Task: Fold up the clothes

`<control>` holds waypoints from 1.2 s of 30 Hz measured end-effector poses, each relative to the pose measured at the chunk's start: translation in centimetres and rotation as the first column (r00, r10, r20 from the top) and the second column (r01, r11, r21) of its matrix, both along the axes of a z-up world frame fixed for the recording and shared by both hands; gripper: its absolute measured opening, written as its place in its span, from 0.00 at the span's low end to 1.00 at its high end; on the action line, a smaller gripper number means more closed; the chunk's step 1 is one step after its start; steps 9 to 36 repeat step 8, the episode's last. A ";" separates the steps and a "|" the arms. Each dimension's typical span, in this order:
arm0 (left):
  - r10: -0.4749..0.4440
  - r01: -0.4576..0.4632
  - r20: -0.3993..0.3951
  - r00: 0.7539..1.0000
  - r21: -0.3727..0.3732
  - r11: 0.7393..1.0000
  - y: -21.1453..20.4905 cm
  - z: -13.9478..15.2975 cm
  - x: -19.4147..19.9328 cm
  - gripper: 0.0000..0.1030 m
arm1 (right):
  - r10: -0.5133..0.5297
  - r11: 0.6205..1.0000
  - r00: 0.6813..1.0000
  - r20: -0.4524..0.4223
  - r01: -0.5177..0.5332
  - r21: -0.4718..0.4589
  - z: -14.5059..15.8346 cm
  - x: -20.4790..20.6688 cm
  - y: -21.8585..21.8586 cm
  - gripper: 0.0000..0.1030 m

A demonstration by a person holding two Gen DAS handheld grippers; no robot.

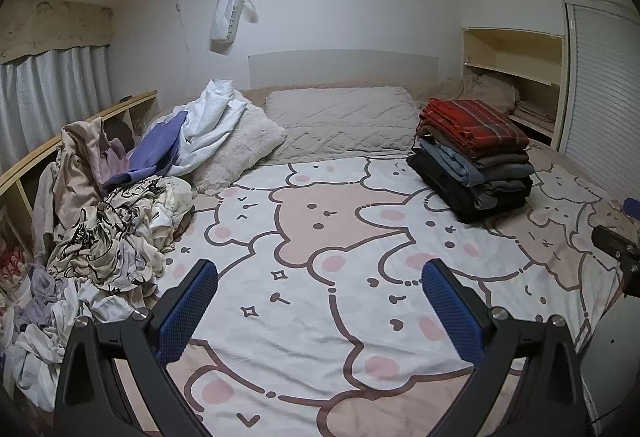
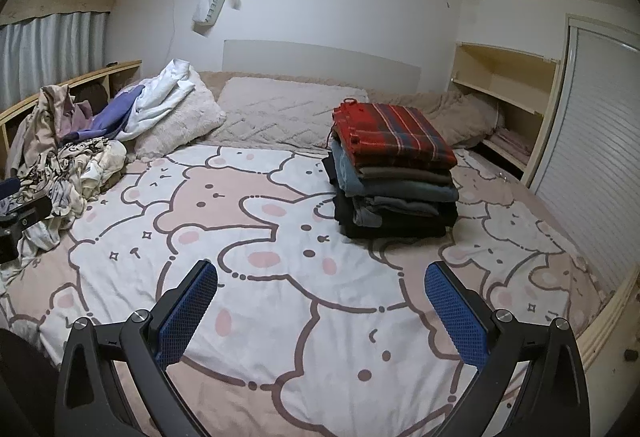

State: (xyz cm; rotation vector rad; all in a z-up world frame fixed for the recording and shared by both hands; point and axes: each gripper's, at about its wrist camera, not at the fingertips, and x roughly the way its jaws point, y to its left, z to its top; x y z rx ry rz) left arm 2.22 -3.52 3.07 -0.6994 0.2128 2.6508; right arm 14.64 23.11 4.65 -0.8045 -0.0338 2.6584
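Observation:
A heap of unfolded clothes lies on the bed's left side, cream, printed, purple and white pieces tangled together; it also shows in the right wrist view. A stack of folded clothes with a red plaid piece on top stands at the right; it also shows in the right wrist view. My left gripper is open and empty above the bear-print blanket. My right gripper is open and empty above the same blanket, in front of the stack.
Pillows lie at the headboard. A wooden shelf unit runs along the left, behind the heap. An open shelf and a slatted door stand at the right. The bed's right edge is close.

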 end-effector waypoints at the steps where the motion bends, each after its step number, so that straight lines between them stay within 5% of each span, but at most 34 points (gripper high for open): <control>1: -0.001 0.001 0.001 1.000 -0.001 1.000 0.1 0.0 0.0 1.00 | -0.001 1.000 1.000 0.004 0.001 -0.002 -0.1 0.0 0.0 1.00; 36: 0.018 -0.018 0.023 1.000 0.003 1.000 0.0 -0.3 -0.2 1.00 | -0.006 1.000 1.000 0.013 0.006 0.003 -0.4 0.3 0.3 1.00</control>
